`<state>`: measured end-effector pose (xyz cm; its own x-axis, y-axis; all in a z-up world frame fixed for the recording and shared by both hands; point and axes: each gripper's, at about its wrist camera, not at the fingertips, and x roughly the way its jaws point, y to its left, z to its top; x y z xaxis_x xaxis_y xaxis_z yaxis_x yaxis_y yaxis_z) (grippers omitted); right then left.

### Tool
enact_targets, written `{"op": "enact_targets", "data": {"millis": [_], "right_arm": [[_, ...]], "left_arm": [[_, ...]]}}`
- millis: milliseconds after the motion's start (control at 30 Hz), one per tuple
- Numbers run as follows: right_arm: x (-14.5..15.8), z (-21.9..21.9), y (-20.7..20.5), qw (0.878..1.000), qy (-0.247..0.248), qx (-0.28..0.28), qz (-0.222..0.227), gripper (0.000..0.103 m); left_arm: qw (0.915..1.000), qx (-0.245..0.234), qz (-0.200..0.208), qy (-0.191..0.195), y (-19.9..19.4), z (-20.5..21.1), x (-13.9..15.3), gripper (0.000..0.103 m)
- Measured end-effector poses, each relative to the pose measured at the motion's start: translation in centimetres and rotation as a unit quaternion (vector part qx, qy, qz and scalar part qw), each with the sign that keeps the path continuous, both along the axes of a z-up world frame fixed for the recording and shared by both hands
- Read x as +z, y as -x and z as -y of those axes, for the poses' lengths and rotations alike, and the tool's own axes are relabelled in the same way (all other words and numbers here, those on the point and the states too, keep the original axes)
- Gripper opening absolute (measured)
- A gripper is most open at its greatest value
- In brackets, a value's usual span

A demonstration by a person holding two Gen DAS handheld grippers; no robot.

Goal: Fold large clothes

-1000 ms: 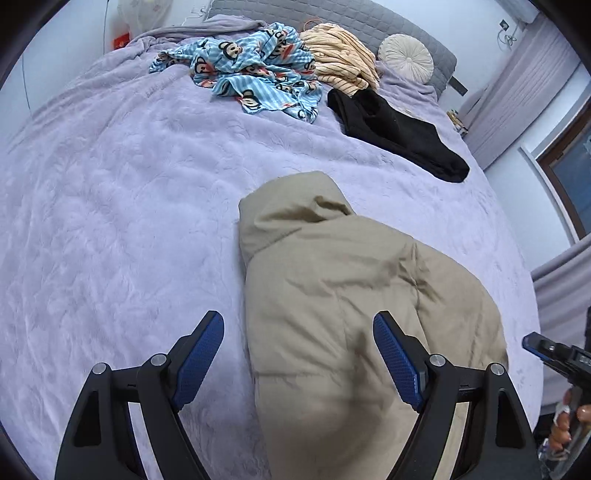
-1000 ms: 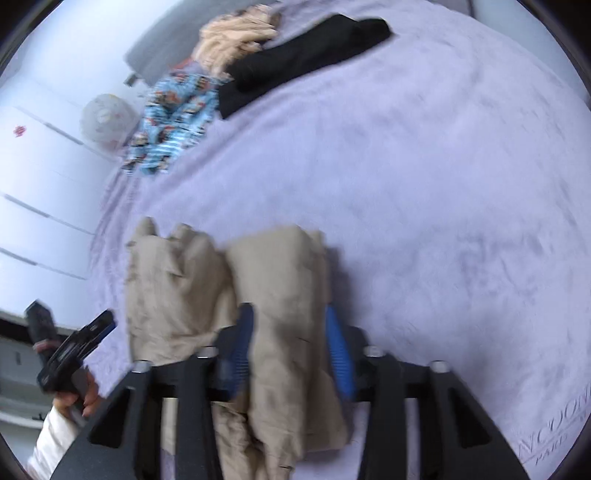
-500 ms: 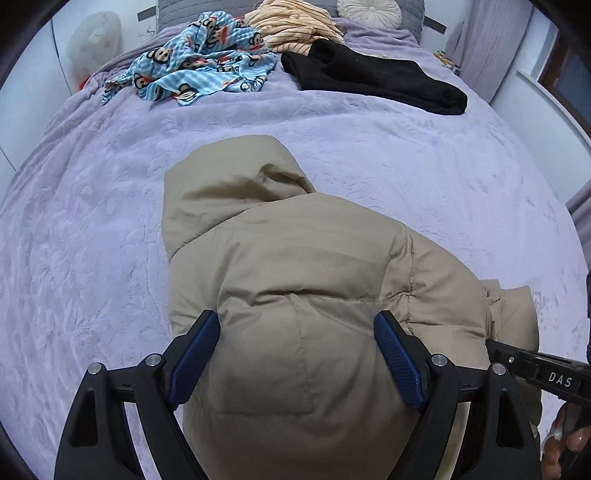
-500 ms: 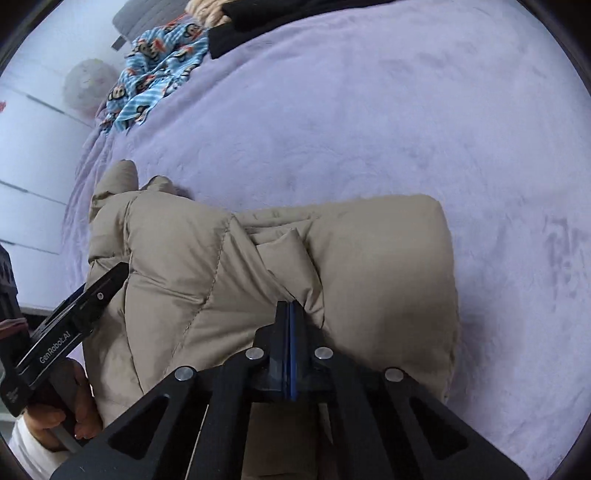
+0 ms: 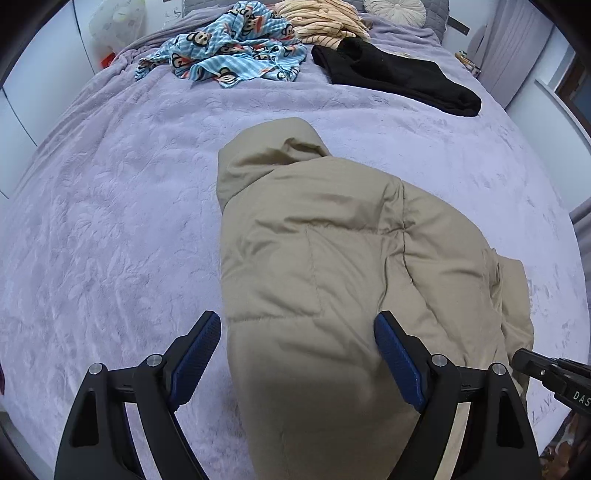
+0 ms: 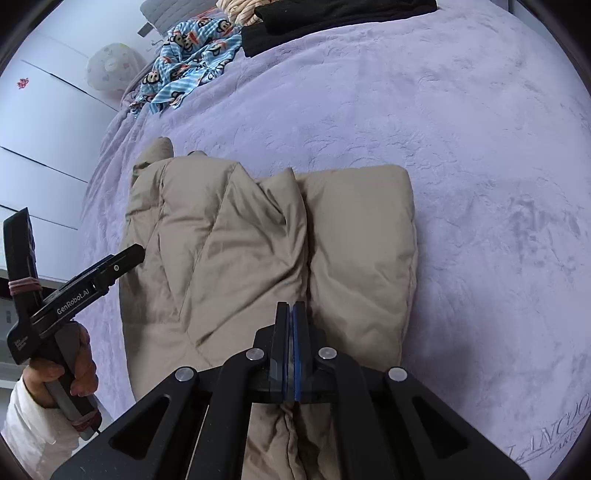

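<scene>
Left gripper (image 5: 297, 354), bottom of left wrist view: jaws spread wide, holding nothing, poised over the near end of the tan puffer jacket (image 5: 332, 258).

Right gripper (image 6: 290, 328), bottom centre of right wrist view: jaws pressed together. Looks pinched on a fold of the jacket (image 6: 266, 251), but can't confirm fabric betw. the pads.

Jacket lies mid-frame on the lilac bed (image 5: 110, 221), bundled, roughly folded in half, hood end pointing away. Judged: light, bulky, soft; slick shell, springs back when let go. Best hold = seam or hem edge, w/ a thick pinch; thin shell alone likely slips.

Far, top of left view: monkey-print blue garment (image 5: 229, 48), striped yellow garment (image 5: 321, 22), black garment (image 5: 395, 74), round cushion (image 5: 395, 9). All well apart from jacket.
</scene>
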<state>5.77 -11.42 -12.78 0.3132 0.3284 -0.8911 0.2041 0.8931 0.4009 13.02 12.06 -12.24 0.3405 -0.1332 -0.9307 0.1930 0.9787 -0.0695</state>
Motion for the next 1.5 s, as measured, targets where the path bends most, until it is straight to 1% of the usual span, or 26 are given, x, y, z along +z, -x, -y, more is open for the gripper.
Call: {"op": "enact_targets", "data": {"millis": [200, 400, 667, 767, 933, 1033, 1100, 1367, 1433, 1500], "right_arm": [[1.1, 0.1, 4.2, 1.0, -0.006, -0.014, -0.014, 0.003], [2.0, -0.2, 6.4, 0.999, -0.011, -0.025, -0.017, 0.004], [3.1, -1.1, 8.5, 0.999, -0.01, -0.033, -0.016, 0.004], [3.3, -1.6, 9.0, 0.999, -0.014, -0.035, -0.018, 0.004], [3.6, -2.1, 9.7, 0.999, -0.014, -0.038, -0.015, 0.004], [3.6, -2.3, 10.0, 0.999, -0.014, -0.04, -0.014, 0.004], [3.6, -2.5, 10.1, 0.999, -0.013, -0.039, -0.016, 0.004], [4.0, -3.3, 10.2, 1.0, 0.003, -0.019, -0.015, 0.004], [4.1, -3.2, 10.2, 1.0, 0.008, -0.013, -0.013, 0.004], [4.2, -3.2, 10.3, 1.0, 0.01, -0.01, -0.012, 0.004]], "left_arm": [[0.9998, -0.002, -0.018, -0.004, 3.5, -0.9, 0.7, 0.085], [0.9996, 0.003, -0.029, -0.004, 6.5, -1.9, 1.5, 0.085], [0.9991, 0.005, -0.041, -0.003, 9.2, -3.2, 2.4, 0.086], [0.9993, 0.002, -0.036, -0.007, 10.1, -3.4, 2.7, 0.102], [0.9992, -0.012, -0.035, -0.011, 11.2, -3.5, 2.9, 0.102], [0.9991, -0.015, -0.031, -0.025, 11.5, -3.5, 3.1, 0.102], [0.9989, -0.011, -0.028, -0.036, 11.7, -3.5, 3.2, 0.102], [0.9981, 0.003, -0.012, -0.06, 12.5, -3.6, 4.1, 0.102], [0.9979, 0.004, -0.017, -0.063, 12.8, -3.5, 4.2, 0.102], [0.9982, 0.011, -0.019, -0.055, 13.2, -3.6, 4.4, 0.102]]}}
